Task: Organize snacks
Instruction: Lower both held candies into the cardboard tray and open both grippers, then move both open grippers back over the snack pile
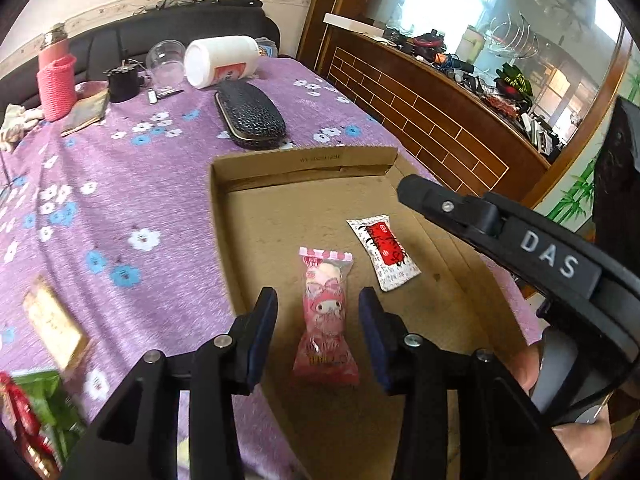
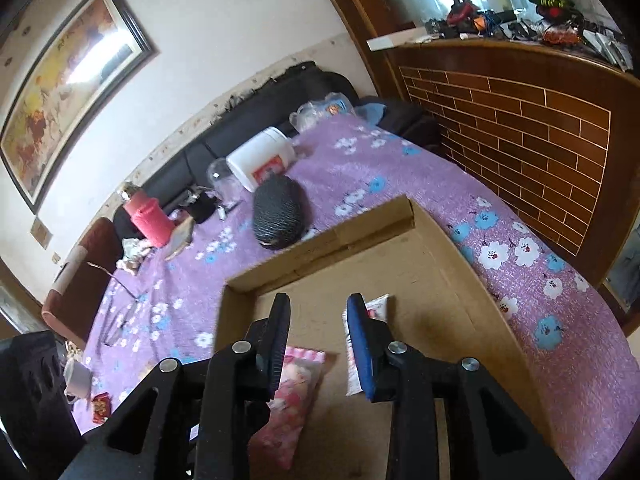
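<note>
In the left wrist view, the pink snack packet (image 1: 325,320) is seen flat in the cardboard tray (image 1: 240,216), lower centre of frame, long axis running between the left gripper (image 1: 318,336) jaws, parted and untouching. The right gripper (image 2: 318,346) jaws, also parted, hold nothing.

Raised white letters "DAS" stand on the black arm of the right gripper (image 1: 404,194), seen from the left wrist view. A small dark line of print on the inner wall of the cardboard box (image 1: 304,159) is too small to read. Print on the pink snack packet (image 1: 325,312), the white-and-red snack packet (image 1: 384,252) and the white jar's (image 1: 222,60) red label is illegible
</note>
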`<move>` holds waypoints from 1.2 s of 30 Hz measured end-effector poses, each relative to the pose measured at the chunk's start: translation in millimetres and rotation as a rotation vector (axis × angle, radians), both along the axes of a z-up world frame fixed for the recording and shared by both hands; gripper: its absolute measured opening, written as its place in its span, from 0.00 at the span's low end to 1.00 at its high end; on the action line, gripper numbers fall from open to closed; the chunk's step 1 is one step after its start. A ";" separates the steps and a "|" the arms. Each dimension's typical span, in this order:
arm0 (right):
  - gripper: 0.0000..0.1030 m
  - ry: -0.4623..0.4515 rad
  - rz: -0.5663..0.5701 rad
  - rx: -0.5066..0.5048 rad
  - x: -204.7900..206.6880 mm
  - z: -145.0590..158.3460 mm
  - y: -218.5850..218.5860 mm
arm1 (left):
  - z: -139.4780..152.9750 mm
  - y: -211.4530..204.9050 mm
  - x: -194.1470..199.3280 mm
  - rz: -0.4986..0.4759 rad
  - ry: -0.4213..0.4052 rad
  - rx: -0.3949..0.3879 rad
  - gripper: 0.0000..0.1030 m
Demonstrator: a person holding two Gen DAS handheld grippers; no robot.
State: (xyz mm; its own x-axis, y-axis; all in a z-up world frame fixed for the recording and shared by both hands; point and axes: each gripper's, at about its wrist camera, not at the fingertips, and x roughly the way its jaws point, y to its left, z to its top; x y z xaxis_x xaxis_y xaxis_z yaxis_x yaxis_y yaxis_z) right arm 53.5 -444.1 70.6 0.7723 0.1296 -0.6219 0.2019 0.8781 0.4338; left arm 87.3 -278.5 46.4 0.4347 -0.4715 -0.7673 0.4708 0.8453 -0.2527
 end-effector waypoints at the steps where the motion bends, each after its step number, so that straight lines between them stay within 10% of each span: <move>1: 0.30 -0.010 0.003 0.000 -4.9 5.0 2.5 | 5.8 3.4 -3.8 0.000 -0.002 0.002 0.40; 21: 0.39 0.024 0.262 -0.027 -79.7 18.8 123.6 | 50.5 157.1 -76.8 0.120 -0.101 0.040 0.41; 36: 0.39 0.163 0.360 -0.094 -67.6 -25.1 168.9 | -5.7 331.5 -74.2 0.373 0.005 0.078 0.41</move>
